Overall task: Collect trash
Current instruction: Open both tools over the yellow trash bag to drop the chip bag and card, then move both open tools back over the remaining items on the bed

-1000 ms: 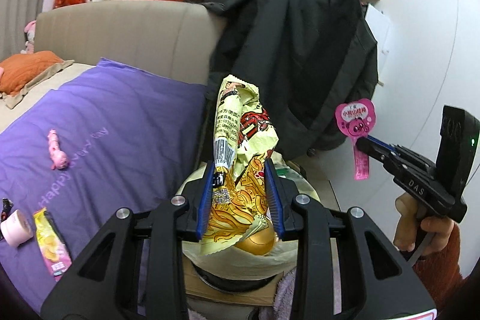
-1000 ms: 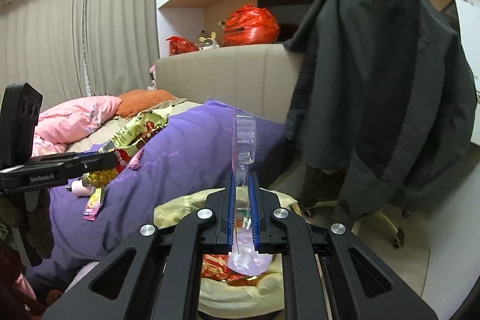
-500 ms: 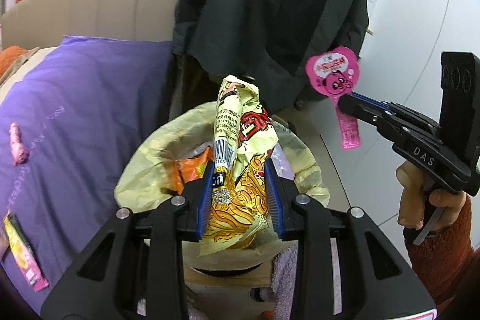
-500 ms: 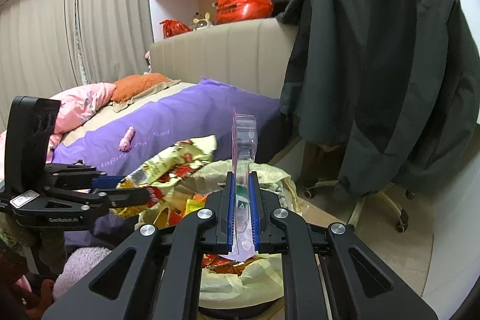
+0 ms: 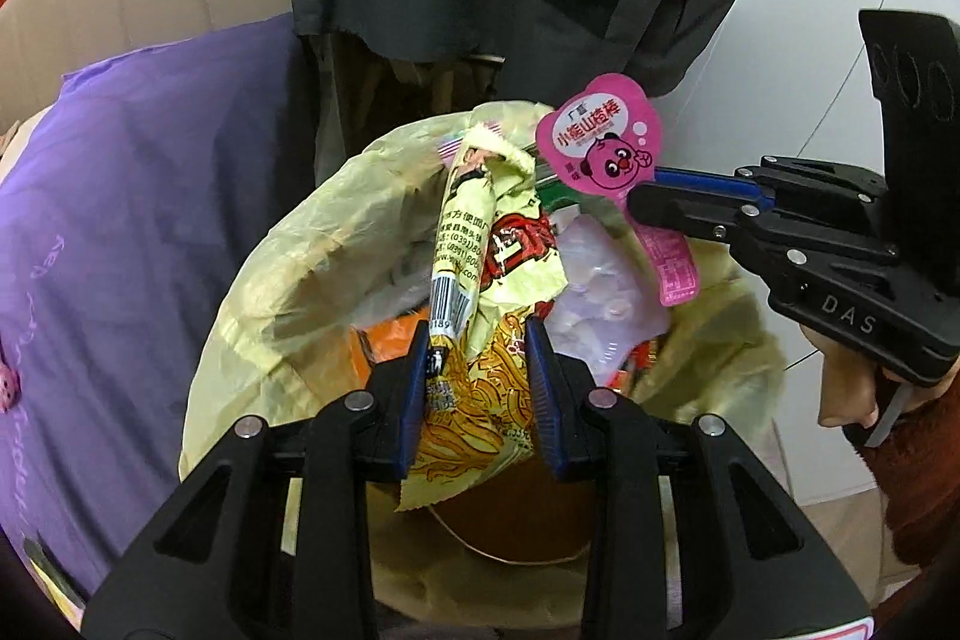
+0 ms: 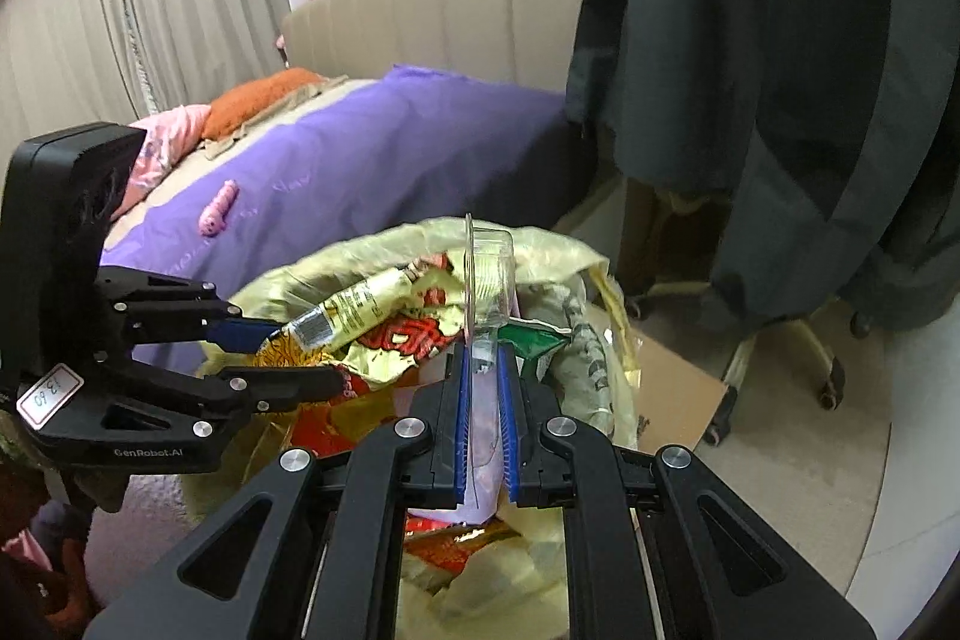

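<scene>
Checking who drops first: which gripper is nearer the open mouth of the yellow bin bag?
Hard to call. Left gripper holds its noodle wrapper over the yellow bin bag; right gripper hovers there too.

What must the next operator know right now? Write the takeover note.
Left tool: shut on the yellow noodle wrapper, over the lined trash bin.
Right tool: shut on the pink candy wrapper, also over the bin.
Done: both pieces carried to the bin.
Left: release both into it, then fetch the small pink piece lying on the purple blanket.
</scene>
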### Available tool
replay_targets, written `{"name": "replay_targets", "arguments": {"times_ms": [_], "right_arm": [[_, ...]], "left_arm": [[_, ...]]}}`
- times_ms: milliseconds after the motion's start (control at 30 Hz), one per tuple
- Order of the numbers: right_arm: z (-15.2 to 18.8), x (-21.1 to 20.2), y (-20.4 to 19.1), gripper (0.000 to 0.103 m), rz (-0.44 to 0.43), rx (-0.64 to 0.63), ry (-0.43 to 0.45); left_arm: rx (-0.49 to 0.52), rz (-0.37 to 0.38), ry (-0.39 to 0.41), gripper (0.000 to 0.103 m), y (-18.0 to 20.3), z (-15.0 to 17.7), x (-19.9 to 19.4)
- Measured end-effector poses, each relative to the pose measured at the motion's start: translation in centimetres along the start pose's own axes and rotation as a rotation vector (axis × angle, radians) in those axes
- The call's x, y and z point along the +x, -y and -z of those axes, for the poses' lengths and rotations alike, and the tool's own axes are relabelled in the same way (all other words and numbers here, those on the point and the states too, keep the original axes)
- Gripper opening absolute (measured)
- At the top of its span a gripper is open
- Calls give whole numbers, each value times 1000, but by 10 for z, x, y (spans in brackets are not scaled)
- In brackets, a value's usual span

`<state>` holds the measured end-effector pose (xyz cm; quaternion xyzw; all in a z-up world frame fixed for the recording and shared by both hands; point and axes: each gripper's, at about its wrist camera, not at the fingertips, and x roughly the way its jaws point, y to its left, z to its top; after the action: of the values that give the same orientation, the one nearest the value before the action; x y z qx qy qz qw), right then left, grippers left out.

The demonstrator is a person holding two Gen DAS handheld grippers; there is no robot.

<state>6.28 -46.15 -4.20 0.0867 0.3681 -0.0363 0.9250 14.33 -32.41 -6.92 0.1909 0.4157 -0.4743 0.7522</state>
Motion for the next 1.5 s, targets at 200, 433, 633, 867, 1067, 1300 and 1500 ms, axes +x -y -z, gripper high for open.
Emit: {"name": "replay_targets", "arguments": {"times_ms": [200,433,633,867,1067,1300,1500], "right_arm": [[4,14,-5,11,-9,-15,-32],[12,14,-9,11,-15,-26,-51],[14,9,-11,11,-22,-18,-46],[17,0,-19,12,-38,-15,-44],[18,-6,-22,38,-46,-4,-49],[16,-20,-36,41,-35,-20,-35],[7,-42,-63,42,-46,-49,58]], "left_arm": [[-20,17,-30,29,-7,6,8],[-52,25,-40,29,-9,18,0],[-96,80,-6,32,-13,21,-11],[-106,89,65,44,-13,21,-32],[-135,74,95,57,-19,23,-48],[-200,2,164,58,-33,35,-81],[-195,-72,241,58,-49,56,-123]]}}
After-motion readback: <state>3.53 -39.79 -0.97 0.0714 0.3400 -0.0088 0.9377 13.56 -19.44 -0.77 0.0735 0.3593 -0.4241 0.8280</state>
